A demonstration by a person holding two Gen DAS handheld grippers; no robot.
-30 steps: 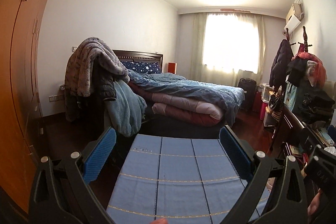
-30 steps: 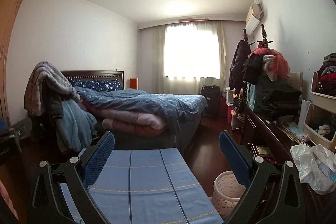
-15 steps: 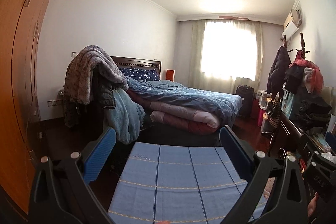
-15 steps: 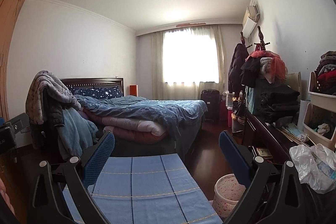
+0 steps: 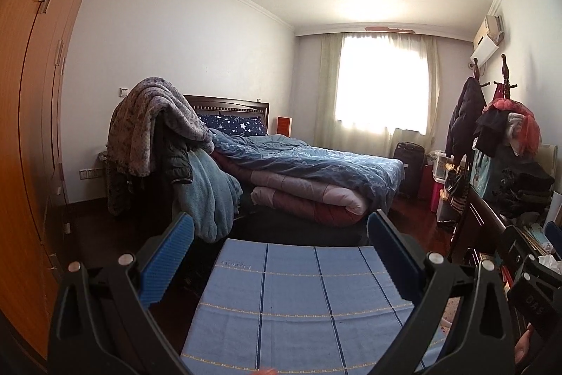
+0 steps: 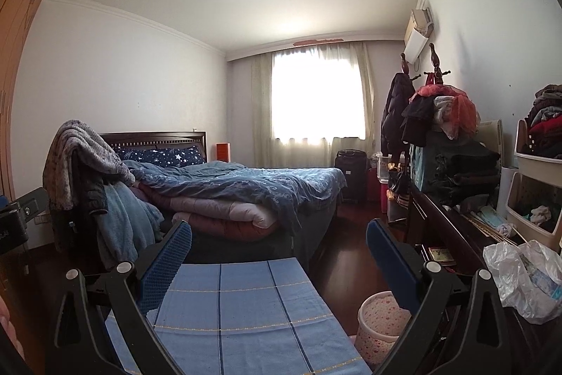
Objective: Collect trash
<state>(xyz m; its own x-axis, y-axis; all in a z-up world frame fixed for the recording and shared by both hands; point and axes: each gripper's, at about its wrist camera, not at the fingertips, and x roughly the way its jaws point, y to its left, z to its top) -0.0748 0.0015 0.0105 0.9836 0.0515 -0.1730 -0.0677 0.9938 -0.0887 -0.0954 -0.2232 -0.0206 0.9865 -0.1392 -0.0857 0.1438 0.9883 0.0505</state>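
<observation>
From the left wrist, the left claw [image 5: 280,255] gapes wide and empty over a blue checked cloth [image 5: 298,301]. Only the right wrist view shows the pink bin [image 6: 381,325] and crumpled plastic bag [image 6: 523,280] on the desk [image 6: 453,234], both right of the spread, empty right claw [image 6: 279,257].

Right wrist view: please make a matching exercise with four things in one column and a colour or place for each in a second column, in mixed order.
Things:
1. waste bin
2. plastic bag
3. suitcase
4. checked cloth

Descriptions:
A. blue, between the open fingers of the right gripper
B. black, standing under the window
C. pink speckled, on the floor beside the dark desk
D. crumpled and translucent, on the desk at right

Pairs: 1-C, 2-D, 3-B, 4-A
</observation>
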